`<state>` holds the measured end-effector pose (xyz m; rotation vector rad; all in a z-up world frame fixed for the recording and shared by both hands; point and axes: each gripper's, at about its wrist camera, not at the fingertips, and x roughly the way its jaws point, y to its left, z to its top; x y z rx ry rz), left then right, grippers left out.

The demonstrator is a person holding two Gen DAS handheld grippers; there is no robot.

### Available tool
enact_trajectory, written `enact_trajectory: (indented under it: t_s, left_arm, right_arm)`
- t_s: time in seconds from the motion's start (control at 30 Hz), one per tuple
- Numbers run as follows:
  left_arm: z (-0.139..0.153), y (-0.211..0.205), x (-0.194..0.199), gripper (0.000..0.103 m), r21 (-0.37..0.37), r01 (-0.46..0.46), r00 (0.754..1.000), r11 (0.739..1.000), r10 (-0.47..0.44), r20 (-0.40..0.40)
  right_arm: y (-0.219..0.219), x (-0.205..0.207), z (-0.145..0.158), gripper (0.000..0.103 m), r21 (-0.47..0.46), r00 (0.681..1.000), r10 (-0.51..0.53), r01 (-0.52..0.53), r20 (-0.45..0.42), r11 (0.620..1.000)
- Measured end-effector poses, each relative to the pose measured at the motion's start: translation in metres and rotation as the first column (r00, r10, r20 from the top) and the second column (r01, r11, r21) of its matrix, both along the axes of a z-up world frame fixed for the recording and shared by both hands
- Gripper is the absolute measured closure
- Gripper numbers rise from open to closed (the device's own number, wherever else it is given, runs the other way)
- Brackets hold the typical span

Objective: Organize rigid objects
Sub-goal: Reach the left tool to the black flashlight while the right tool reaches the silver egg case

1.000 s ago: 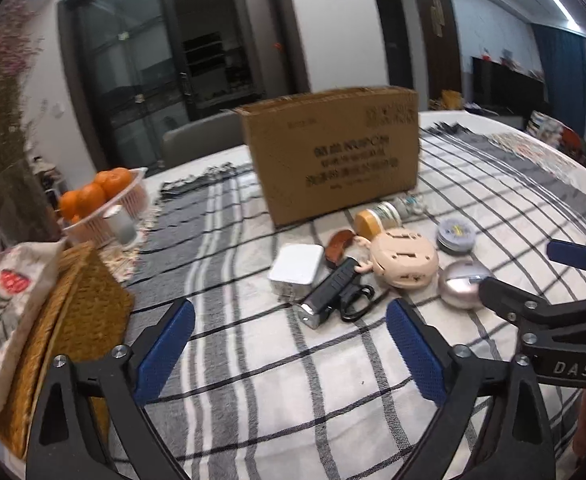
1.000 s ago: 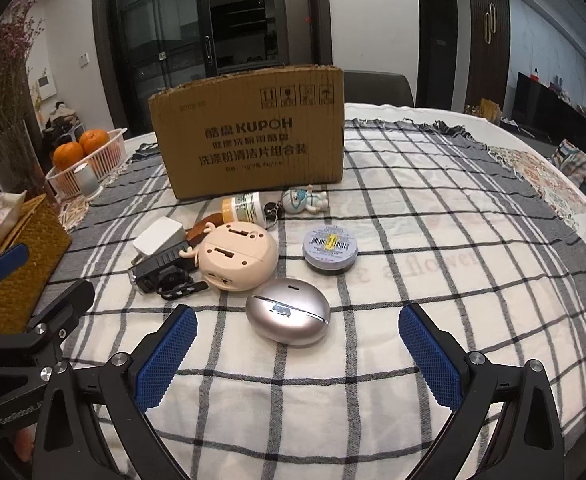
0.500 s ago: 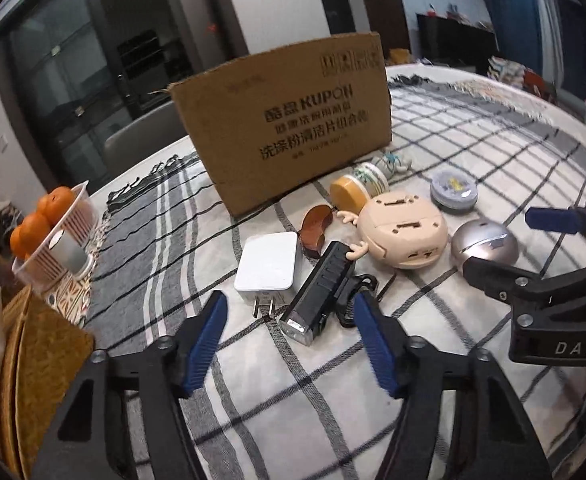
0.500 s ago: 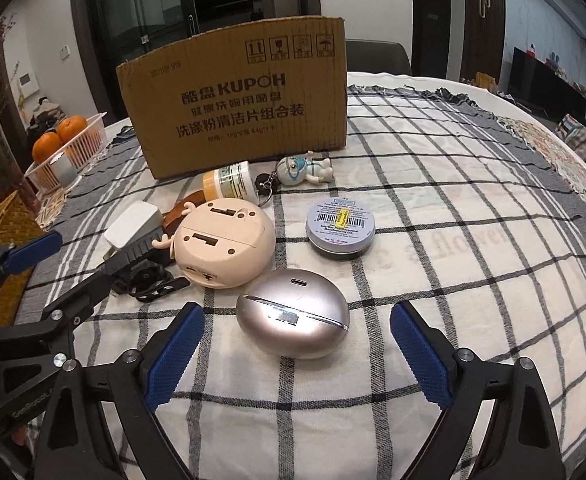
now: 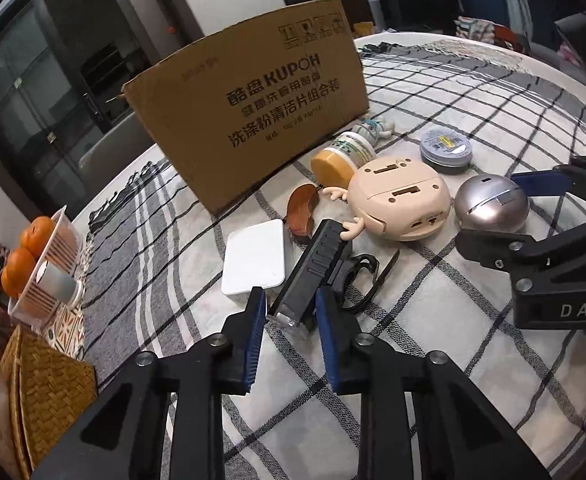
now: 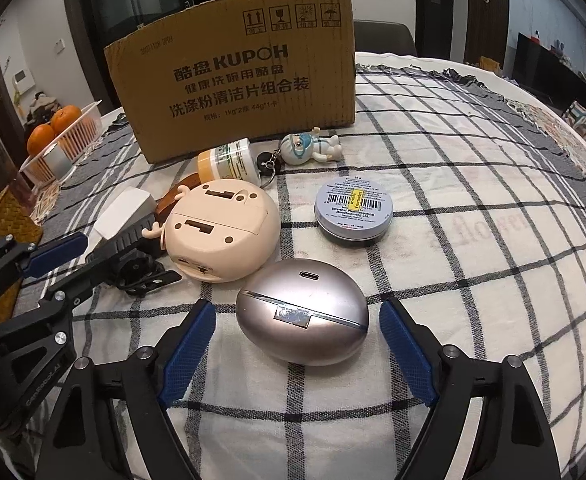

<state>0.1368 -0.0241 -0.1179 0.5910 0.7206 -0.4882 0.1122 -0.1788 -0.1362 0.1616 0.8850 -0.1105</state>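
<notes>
A glossy metallic egg-shaped case [image 6: 303, 316], matt cardboard box [image 6: 233, 84], smooth beige plastic case [image 6: 221, 232] and woven checked cloth [image 6: 473, 200] are seen.

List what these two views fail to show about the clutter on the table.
- Cardboard box: both views show only its printed side, so its contents stay hidden.
- Brown piece: partly hidden by the black flashlight in the left view, by the beige case in the right.
- Left gripper: whether the pads touch the flashlight cannot be told.
- Round tin: label print too small.
</notes>
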Motion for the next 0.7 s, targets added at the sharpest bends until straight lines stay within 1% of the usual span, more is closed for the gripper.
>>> enact_trajectory:
  t_s: [0.13,0.23,0.33,0.47,0.57,0.63,0.7]
  left_arm:
    - [0.001,-0.002,0.004,0.077,0.034,0.043,0.999,0.998,-0.044,0.008]
    - [0.0,-0.005,0.007,0.077,0.046,0.094,0.995,0.995,-0.093,-0.023]
    - [-0.001,-0.007,0.011,0.075,0.056,0.116,0.992,0.992,-0.113,-0.052]
    - [0.001,-0.007,0.016,0.076,0.03,0.09,0.991,0.996,-0.086,-0.102]
    - [0.002,-0.008,0.015,0.077,0.022,0.058,0.99,0.998,-0.055,-0.127]
    - [0.005,-0.007,0.014,0.077,0.001,0.038,0.984,0.999,-0.037,-0.174]
    - [0.006,-0.007,0.014,0.077,-0.001,0.017,0.978,1.0,-0.017,-0.207]
  right_arm:
    - [0.001,0.002,-0.001,0.019,0.001,1.0,0.004,-0.004,-0.007,1.0]
    - [0.005,0.002,0.0,0.019,-0.009,1.0,0.02,-0.02,-0.008,1.0]
    - [0.007,0.003,0.001,0.019,-0.011,1.0,0.023,-0.023,-0.005,1.0]
    - [0.005,0.005,0.003,0.019,-0.006,1.0,0.009,-0.009,0.001,1.0]
    - [0.0,0.006,0.003,0.019,0.019,1.0,-0.004,0.004,0.002,1.0]
    - [-0.003,0.005,0.003,0.019,0.033,1.0,-0.011,0.011,0.001,0.999]
    - [-0.005,0.005,0.002,0.019,0.05,1.0,-0.014,0.014,-0.004,0.999]
